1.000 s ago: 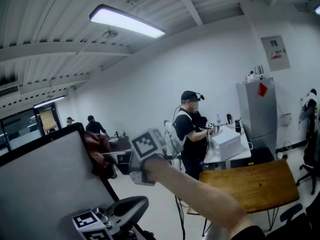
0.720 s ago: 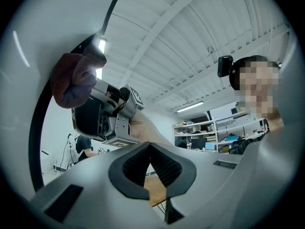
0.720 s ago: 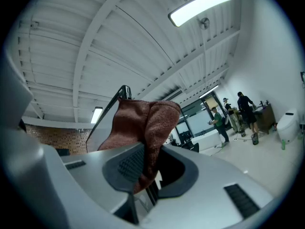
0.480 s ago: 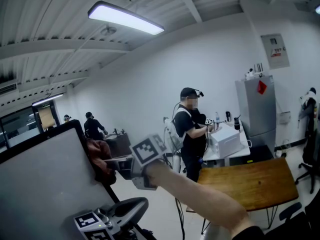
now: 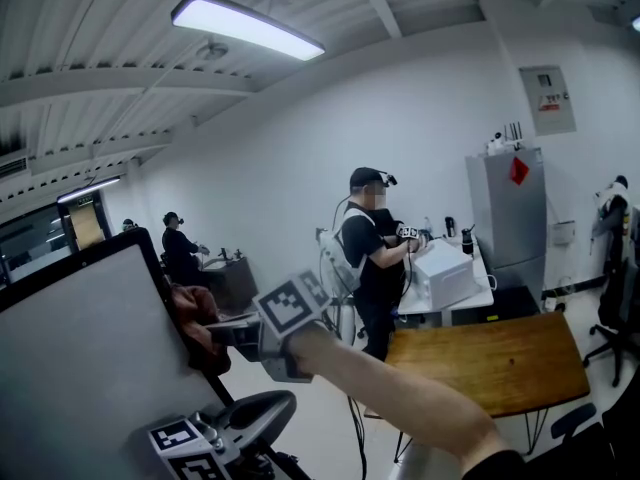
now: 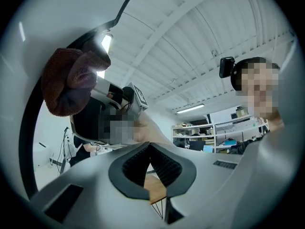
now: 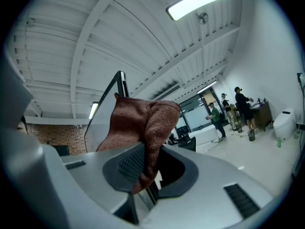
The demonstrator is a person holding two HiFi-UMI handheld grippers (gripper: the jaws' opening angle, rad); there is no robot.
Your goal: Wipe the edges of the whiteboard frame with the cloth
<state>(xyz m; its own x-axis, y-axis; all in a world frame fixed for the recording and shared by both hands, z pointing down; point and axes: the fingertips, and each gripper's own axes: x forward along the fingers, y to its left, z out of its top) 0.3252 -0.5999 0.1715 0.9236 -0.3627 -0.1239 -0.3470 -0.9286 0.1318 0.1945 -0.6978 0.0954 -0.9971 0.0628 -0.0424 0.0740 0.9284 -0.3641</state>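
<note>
The whiteboard (image 5: pixel 85 358) stands at the left, and its black frame (image 5: pixel 157 252) runs down its right side. A reddish-brown cloth (image 5: pixel 196 320) is wrapped over that right edge, a little below the top corner. My right gripper (image 5: pixel 222 330) is shut on the cloth and presses it against the frame. In the right gripper view the cloth (image 7: pixel 143 120) bulges up out of the right gripper (image 7: pixel 145 170), with the frame (image 7: pixel 122 83) behind it. My left gripper (image 5: pixel 262 408) hangs low, below the cloth and off the board. In its own view the left gripper (image 6: pixel 149 151) is shut and empty, and the cloth (image 6: pixel 71 80) lies on the frame (image 6: pixel 27 128).
A person (image 5: pixel 372 258) with a head camera stands at a white table (image 5: pixel 455 303) holding a white box. A wooden table (image 5: pixel 500 363) is at the lower right, with a grey cabinet (image 5: pixel 508 218) behind it. An office chair (image 5: pixel 618 303) stands far right. Other people (image 5: pixel 178 250) work at the back left.
My right gripper has slid the cloth a little way down the board's right edge, farther from the top corner. The left gripper has stayed low.
</note>
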